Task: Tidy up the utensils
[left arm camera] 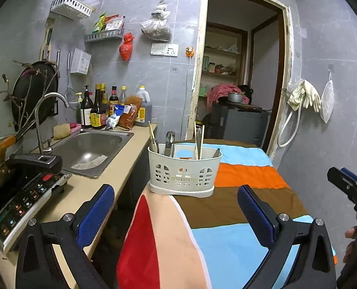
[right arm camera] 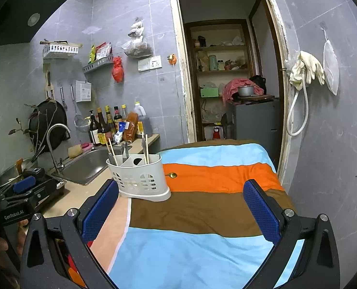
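Both the left gripper (left arm camera: 176,210) and right gripper (right arm camera: 180,210) are hovering spread and empty near the caddy (right arm camera: 139,177); a gold spoon (right arm camera: 172,175) is lying right of it, risking being overlooked.

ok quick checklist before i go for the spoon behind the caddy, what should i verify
1. Left claw open and empty: ok.
2. Right claw open and empty: ok.
3. Gold spoon located on the orange stripe, just right of the white caddy: ok.
4. Spoon handle free to grasp: cannot tell, the caddy hides it.
5. Caddy upright on the striped cloth: ok.
6. Free compartment in caddy: ok, the middle looks nearly empty.
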### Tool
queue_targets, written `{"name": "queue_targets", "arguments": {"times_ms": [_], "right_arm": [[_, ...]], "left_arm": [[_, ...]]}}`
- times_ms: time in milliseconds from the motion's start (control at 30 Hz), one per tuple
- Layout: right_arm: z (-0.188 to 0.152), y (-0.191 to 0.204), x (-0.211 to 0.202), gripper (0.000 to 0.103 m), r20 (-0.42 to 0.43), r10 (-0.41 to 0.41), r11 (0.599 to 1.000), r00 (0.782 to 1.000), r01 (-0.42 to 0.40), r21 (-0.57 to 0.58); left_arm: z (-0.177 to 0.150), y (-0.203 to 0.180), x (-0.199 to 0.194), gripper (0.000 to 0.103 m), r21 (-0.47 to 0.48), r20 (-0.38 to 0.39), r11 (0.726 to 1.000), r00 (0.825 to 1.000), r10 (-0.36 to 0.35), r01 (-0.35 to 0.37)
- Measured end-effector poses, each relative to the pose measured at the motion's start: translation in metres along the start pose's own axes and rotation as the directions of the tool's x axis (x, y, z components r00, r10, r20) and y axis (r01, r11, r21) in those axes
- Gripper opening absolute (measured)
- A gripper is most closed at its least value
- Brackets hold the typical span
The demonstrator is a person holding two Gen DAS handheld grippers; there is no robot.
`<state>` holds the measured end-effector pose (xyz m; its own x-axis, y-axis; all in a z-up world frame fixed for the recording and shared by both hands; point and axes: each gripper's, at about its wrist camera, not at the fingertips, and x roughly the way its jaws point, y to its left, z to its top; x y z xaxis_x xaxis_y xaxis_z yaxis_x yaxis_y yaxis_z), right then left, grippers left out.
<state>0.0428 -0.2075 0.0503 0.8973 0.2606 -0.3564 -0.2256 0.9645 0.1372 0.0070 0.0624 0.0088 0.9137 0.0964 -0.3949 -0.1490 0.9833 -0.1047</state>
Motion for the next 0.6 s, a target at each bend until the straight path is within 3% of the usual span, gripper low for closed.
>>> {"name": "queue_targets", "arguments": {"times_ms": [600], "right_arm": [[-0.0003,-0.0068,-0.0013,0.102,-0.01,0.0,1.0,1.0,0.0,0.001]], "left_arm": [[-0.0014,-0.0035,-0.0008,0.102,-0.015,0.006,1.0,1.0,-0.01,0.01]]}}
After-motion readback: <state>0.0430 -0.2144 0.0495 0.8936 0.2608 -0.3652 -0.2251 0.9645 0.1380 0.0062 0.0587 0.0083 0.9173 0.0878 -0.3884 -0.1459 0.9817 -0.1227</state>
